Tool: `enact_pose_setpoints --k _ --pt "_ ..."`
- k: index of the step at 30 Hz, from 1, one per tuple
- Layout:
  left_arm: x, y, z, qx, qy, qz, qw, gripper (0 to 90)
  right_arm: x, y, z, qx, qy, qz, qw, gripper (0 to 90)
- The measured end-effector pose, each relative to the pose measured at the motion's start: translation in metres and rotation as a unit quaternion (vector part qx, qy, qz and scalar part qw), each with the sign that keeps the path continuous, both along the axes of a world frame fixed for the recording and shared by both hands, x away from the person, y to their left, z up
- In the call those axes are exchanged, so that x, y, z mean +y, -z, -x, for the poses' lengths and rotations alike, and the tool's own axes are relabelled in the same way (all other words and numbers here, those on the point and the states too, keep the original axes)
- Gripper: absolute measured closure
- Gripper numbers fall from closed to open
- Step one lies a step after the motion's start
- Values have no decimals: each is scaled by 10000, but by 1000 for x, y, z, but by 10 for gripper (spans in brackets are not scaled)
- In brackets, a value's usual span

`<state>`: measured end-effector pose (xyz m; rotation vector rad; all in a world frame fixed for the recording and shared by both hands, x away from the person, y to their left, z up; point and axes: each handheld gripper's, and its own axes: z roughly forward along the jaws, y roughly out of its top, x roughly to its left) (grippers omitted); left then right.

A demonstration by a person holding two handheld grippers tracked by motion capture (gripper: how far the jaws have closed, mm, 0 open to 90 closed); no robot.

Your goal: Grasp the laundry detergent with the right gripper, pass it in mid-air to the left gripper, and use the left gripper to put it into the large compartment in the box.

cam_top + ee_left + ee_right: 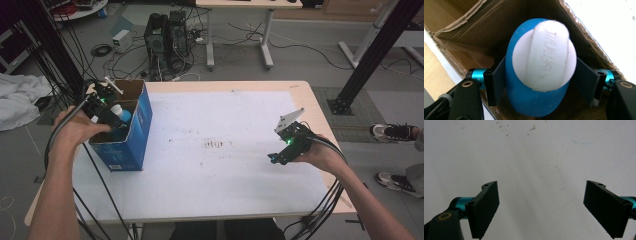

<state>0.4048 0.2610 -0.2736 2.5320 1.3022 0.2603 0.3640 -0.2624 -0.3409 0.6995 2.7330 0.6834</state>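
Observation:
An open blue cardboard box [141, 120] stands at the table's left edge. Inside its mouth my left gripper [116, 120] is shut on a blue bottle with a white cap [120, 113]. In the left gripper view the bottle [534, 100] sits squeezed between both jaws, its white cap [544, 56] facing the camera, with the box's brown inner walls [474, 30] behind. My right gripper [276, 157] hovers low over the white table sheet [220, 115] at the right side. Its jaws stand wide apart with bare sheet [539, 170] between them.
The white sheet has small dark smudges [214, 144] near its middle. Cables trail from both grippers off the table's front. Beyond the far edge are a computer tower [167, 35], cables on the floor and a desk leg [264, 35]. A person's shoes [392, 132] are at the right.

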Motion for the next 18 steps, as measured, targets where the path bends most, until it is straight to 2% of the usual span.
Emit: enact_pose_setpoints --k 3,7,8,9,12,18 --pt "1 -3 0 -6 24 -66 10000 320 0 1 -1 -51 -82 -5 10000 125" --pt "0 -7 2 -75 -20 -6 10000 320 1 1 -1 -56 -72 -5 10000 125" --pt "1 -9 2 -53 34 -65 10000 319 1 0 0 -1 -22 12 10000 125" --pt "1 -10 2 -76 -4 -24 10000 298 1 0 0 34 -5 15 10000 125" --pt "0 -14 3 -81 -16 12 10000 294 1 0 -2 -60 -116 16 9999 125" --pt "-2 -23 3 -153 51 -19 9999 294 1 0 -1 -49 -71 0 10000 124"
